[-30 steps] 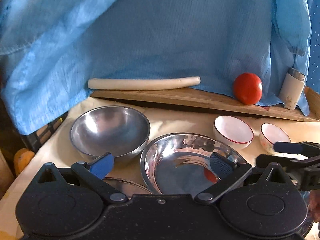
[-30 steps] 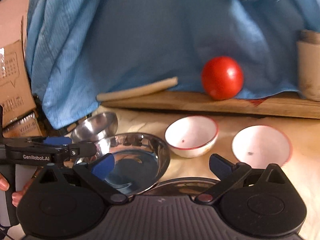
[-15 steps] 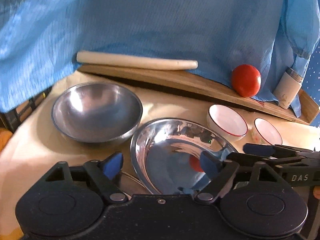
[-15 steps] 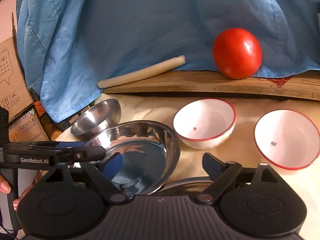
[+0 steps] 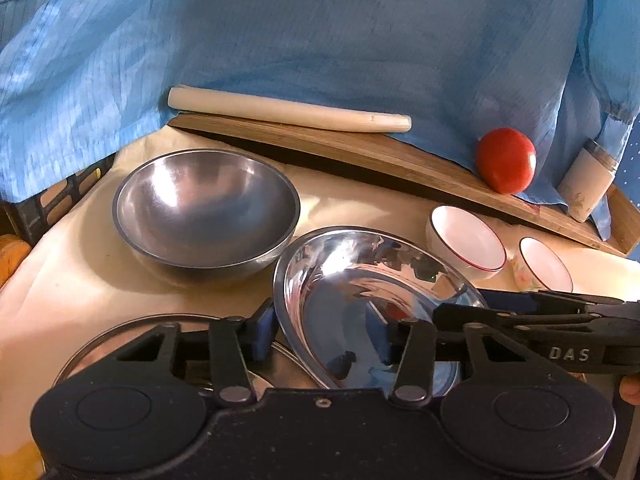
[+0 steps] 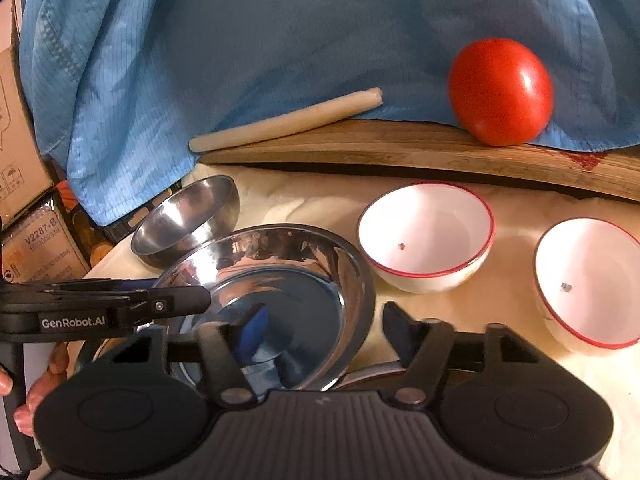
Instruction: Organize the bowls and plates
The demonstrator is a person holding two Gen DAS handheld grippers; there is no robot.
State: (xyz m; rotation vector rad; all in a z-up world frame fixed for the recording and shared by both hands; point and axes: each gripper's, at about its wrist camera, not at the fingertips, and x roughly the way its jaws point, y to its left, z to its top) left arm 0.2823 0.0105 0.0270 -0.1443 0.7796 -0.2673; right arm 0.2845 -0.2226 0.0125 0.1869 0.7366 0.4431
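My left gripper (image 5: pixel 324 330) has fingers spread either side of the shiny steel plate's (image 5: pixel 360 280) near-left rim, not clamped. My right gripper (image 6: pixel 324 332) is also spread, straddling the same plate's right rim (image 6: pixel 360 276). Plate sits tilted on a flat steel plate (image 5: pixel 120 336) on the table (image 5: pixel 80 280). Steel bowl (image 5: pixel 206 208) back-left; two white bowls (image 6: pixel 426 236) (image 6: pixel 592 284) right.

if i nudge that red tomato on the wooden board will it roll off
Probably. The round red tomato sits near the front edge of the wooden board, so a push could roll it off. Its glossy skin looks slippery, and it likely bruises if squeezed.
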